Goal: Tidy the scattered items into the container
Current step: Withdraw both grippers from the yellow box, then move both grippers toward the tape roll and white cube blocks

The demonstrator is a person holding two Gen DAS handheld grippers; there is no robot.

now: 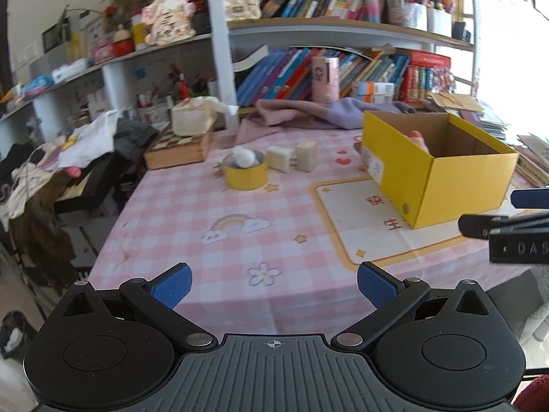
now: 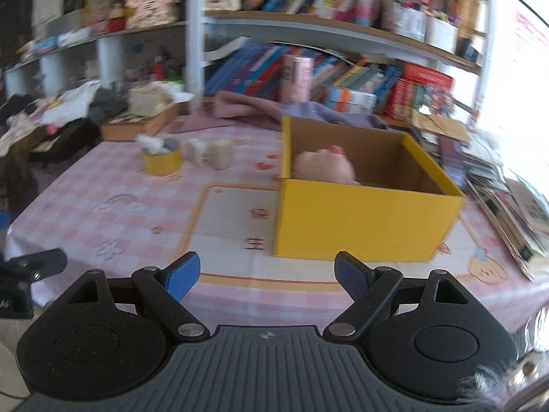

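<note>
Plainly, both grippers hang above the near edge of the tabletop [image 1: 192,213], which wears a pink checked cloth printed with a rainbow, flowers and stars. The left gripper [image 1: 274,286] stands released, its blue pads wide apart with nothing between them; the right gripper [image 2: 267,276] is likewise spread and empty. In the left wrist view the right gripper's black tip pokes in from the right edge, near the yellow box [image 1: 446,185].

That box sits open on the right part of the tabletop, over a printed cream panel. Inside it, against the left wall, lies a pink soft thing [image 2: 322,168], too blurred to name.

Further back and to the left of the box stands a roll of yellow tape [image 1: 245,171] with a white and grey fluffy ball [image 1: 243,158] resting in its hole. Just beside the tape are two cream blocks [image 1: 295,158], close together. Behind them lie a wooden chessboard box [image 1: 178,147] carrying a cream bundle, and a pink and lilac cloth [image 1: 308,113] spread before the bookshelves [image 1: 343,27].
</note>
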